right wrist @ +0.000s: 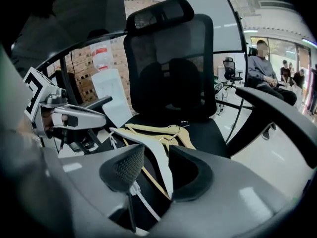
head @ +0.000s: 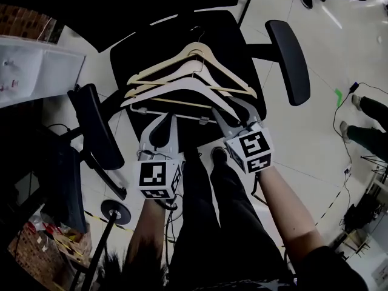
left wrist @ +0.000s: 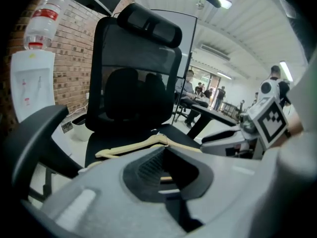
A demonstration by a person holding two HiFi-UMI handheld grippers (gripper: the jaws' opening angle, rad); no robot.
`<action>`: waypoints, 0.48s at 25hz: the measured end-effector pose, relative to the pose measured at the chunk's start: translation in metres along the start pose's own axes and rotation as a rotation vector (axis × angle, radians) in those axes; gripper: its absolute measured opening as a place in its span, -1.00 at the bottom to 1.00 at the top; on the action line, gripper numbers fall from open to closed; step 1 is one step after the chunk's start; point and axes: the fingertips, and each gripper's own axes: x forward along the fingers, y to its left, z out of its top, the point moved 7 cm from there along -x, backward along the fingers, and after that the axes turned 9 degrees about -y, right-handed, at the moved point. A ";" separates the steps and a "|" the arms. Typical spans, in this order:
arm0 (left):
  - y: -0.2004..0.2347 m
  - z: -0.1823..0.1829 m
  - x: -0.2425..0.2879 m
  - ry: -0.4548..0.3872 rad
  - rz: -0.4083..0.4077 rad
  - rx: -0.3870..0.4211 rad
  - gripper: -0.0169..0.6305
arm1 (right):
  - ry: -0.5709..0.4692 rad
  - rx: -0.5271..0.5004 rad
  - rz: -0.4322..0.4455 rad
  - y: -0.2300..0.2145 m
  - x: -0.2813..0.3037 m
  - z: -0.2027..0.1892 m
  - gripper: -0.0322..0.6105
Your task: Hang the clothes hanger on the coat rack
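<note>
Pale tiled floor [head: 315, 132] surrounds the black seat [head: 233, 38] of an office chair, seen from steeply above. Several clothes hangers [head: 194, 71] lie flat in a stack on the seat. Their long axes run side to side, roughly parallel to the seat's front edge with a slight tilt. Their hooks point toward the seat's back edge, and their arms splay out toward the front edge. The wooden hangers [left wrist: 133, 148] sit further back. A white hanger [head: 182, 91] lies nearest the front edge.

The left claw [head: 162, 126] hovers over the front-left part of the seat. Its jaws stand apart and press on nothing, and a sliver of hanger bar shows through the gap.

The right claw [head: 231, 111] is at the seat's front-right part with its jaws apart. One arm of the white hanger [right wrist: 153, 143] runs between them, close to the right-hand pad. The pads do not clamp it.

Two armrests [head: 94, 126] [head: 288, 59] flank the seat on either side, and the chair back [left wrist: 133, 78] rises behind it. Only the front edge is open, where the person's legs [head: 212, 223] stand.
</note>
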 end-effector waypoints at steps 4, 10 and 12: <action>0.006 -0.017 0.009 0.062 0.000 -0.023 -0.93 | 0.123 0.001 0.022 -0.006 0.018 -0.024 -0.27; 0.008 -0.029 0.018 0.093 -0.010 -0.028 -0.93 | 0.253 0.002 0.050 -0.017 0.042 -0.048 -0.25; 0.009 -0.031 0.021 0.094 -0.007 -0.032 -0.93 | 0.296 0.011 0.058 -0.020 0.049 -0.054 -0.25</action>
